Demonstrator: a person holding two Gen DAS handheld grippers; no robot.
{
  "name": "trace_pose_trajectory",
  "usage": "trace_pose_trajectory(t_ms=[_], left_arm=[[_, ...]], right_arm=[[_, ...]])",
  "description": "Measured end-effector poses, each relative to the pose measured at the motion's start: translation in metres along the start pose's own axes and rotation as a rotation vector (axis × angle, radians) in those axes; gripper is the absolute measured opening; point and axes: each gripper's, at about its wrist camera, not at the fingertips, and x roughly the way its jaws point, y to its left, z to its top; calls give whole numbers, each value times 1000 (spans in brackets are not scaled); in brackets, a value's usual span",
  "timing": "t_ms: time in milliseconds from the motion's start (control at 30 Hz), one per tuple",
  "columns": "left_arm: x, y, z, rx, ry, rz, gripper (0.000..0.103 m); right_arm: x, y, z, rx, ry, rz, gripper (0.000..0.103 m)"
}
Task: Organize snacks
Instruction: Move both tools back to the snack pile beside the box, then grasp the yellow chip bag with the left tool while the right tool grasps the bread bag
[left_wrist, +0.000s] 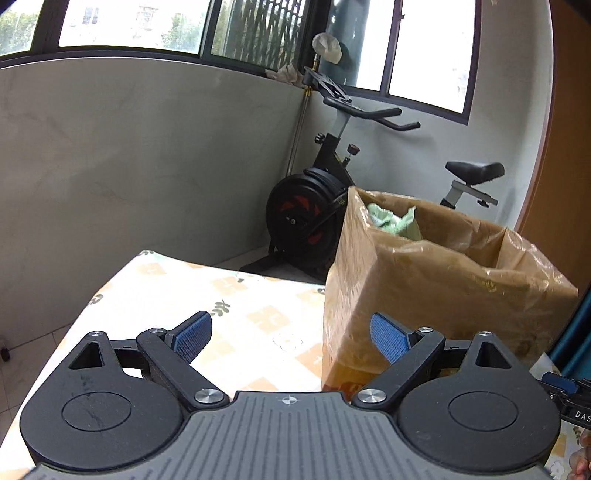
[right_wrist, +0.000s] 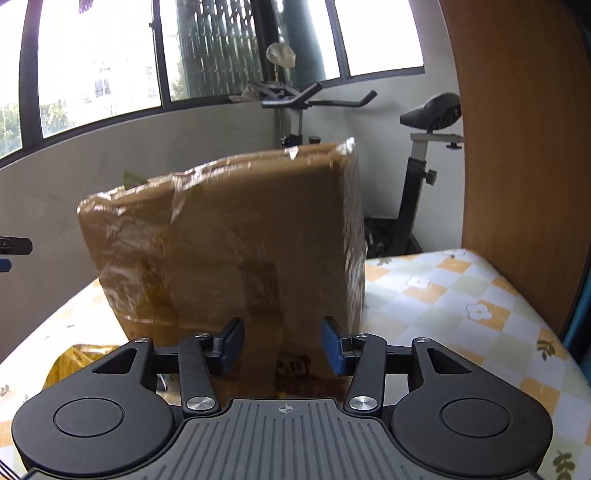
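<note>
A tall brown cardboard box (left_wrist: 436, 280) wrapped in shiny tape stands on the checked tablecloth (left_wrist: 236, 306). Its top is open and a pale green packet (left_wrist: 395, 221) pokes out inside. My left gripper (left_wrist: 291, 338) stands wide open just left of the box, nothing between its blue pads. In the right wrist view the same box (right_wrist: 229, 243) fills the middle, close ahead. My right gripper (right_wrist: 282, 347) is partly open in front of the box's near wall, and its pads hold nothing. A yellow snack bag (right_wrist: 70, 363) lies low at the left.
An exercise bike (left_wrist: 317, 206) stands on the floor behind the table, under the windows. A wooden panel (right_wrist: 517, 147) rises at the right edge of the table. The flowered tablecloth (right_wrist: 454, 295) lies bare to the right of the box.
</note>
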Motion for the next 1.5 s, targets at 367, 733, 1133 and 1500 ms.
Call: trace_pose_trajectory(t_ms=[367,733,1133,1500], left_arm=[[25,-5,-33,8,94,-32,94],[42,-9,-50,-20,168,-30,94],[61,-14,-60,-48,231,6,94],[60,-16,-106,-29,315,-51,99]], right_arm=[[25,20,-54,-25,198,66,85],[34,33,-61,-145,198,68,81],[21,3,-64,-90,132,0,78],[17,-5,-69,-66,99,-20,78]])
